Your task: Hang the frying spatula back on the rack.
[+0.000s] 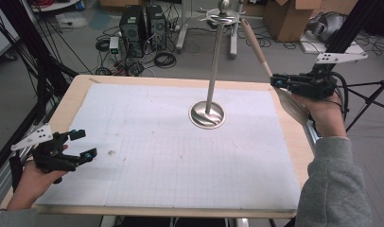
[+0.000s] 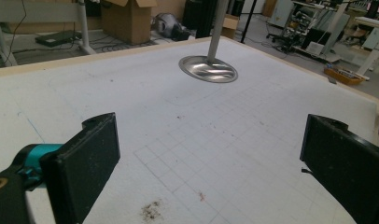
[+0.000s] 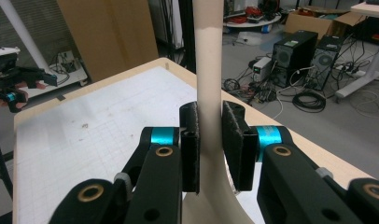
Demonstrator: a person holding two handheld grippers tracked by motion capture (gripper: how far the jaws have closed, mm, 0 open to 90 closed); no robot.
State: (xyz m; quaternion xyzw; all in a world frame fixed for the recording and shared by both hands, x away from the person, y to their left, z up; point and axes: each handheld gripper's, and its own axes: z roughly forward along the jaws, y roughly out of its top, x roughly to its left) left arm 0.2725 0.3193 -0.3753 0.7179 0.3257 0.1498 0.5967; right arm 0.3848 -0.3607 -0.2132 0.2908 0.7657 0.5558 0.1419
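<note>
A beige-handled spatula (image 1: 256, 47) slants up and away over the table's right edge, and its pale grey blade (image 1: 294, 108) hangs below my right hand. My right gripper (image 1: 275, 81) is shut on the handle just above the blade; in the right gripper view the cream handle (image 3: 210, 56) rises between the closed pads (image 3: 190, 140). A metal utensil stand (image 1: 213, 66) with a round base (image 1: 206, 115) and hooks at its top (image 1: 222, 16) stands upright at the mat's centre right. My left gripper (image 1: 85, 144) rests open at the front left, holding nothing, and faces the stand's base (image 2: 208, 70).
A white gridded mat (image 1: 157, 156) covers the wooden table (image 1: 72, 94). Small brown stains (image 2: 151, 211) mark the mat near the left gripper. Behind the table, computer towers (image 1: 143, 28), cables and cardboard boxes (image 1: 289, 16) sit on the floor. A tripod leg (image 1: 370, 97) stands at the right.
</note>
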